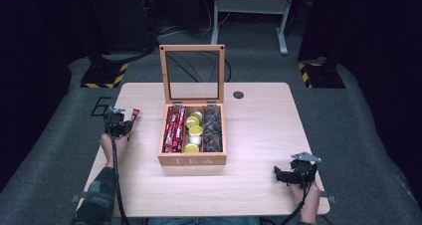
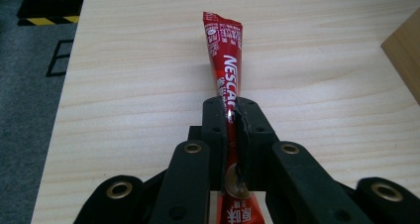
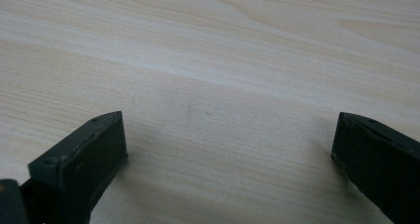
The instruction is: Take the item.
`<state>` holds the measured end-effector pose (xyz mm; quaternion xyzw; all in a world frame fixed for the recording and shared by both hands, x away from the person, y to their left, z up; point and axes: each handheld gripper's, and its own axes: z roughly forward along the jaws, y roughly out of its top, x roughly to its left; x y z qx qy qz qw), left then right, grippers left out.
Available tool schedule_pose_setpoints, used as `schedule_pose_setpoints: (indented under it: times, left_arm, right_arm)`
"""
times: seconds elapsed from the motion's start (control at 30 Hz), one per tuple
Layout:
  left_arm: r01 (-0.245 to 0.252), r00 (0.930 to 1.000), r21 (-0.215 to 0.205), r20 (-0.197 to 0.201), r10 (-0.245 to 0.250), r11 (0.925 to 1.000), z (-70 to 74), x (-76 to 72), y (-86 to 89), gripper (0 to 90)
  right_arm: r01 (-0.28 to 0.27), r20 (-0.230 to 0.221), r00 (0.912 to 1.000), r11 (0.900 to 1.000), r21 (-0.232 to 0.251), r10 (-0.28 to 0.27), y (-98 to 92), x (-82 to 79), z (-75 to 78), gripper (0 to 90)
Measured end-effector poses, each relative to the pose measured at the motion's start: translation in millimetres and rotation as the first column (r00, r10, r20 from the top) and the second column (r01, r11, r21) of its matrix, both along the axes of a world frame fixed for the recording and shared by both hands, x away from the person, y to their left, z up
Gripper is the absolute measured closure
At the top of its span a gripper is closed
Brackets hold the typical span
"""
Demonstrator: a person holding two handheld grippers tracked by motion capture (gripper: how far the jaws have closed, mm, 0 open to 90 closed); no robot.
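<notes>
black jaws of the left gripper [image 2: 230, 115] are clamping a red nescafé stick [image 2: 227, 70], its printed length pointing toward twelve o'clock over the table [image 2: 148, 60]. right gripper [image 3: 228, 135] is sitting with jaws wide apart.

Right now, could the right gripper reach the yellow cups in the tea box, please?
Probably yes: the right gripper is open, the tea box lid stands raised, and the yellow cups lie uncovered.
</notes>
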<state>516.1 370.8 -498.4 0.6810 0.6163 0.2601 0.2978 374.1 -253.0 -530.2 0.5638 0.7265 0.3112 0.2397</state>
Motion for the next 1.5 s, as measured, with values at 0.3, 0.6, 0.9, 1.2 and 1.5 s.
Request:
schedule_pose_setpoints:
  times: [0.3, 0.6, 0.9, 1.2, 1.5]
  left_arm:
    - [-0.022, 0.9997, -0.011, -0.009, 0.022, 0.9997, -7.8, 1.2, 5.5, 82.9]
    - [-0.027, 0.9994, -0.025, -0.021, 0.027, 0.9993, -10.8, 2.2, 7.0, 82.8]
    - [-0.032, 0.9992, -0.021, -0.026, 0.032, 0.9993, -14.0, 3.0, 8.8, 82.3]
    - [-0.028, 0.9989, -0.018, -0.037, 0.028, 0.9994, -14.5, 3.1, 11.2, 76.7]
    - [-0.043, 0.9982, -0.03, -0.043, 0.042, 0.9986, -13.2, 2.2, 14.0, 60.2]
  right_arm:
    - [0.0, 0.0, 1.0, 1.0, 0.0, 0.0, 0.0, 0.0, 0.0, 0.1]
    - [0.001, 0.001, 1.0, 1.0, 0.002, -0.001, 0.1, 0.0, 0.0, 0.1]
    - [-0.003, 0.0, 1.0, 1.0, -0.003, 0.003, -0.3, 0.0, 0.0, 0.1]
    - [-0.002, 0.0, 1.0, 1.0, -0.002, 0.002, -0.2, 0.0, 0.0, 0.1]
    - [-0.002, 0.0, 1.0, 1.0, -0.002, 0.002, -0.2, 0.0, 0.0, 0.1]
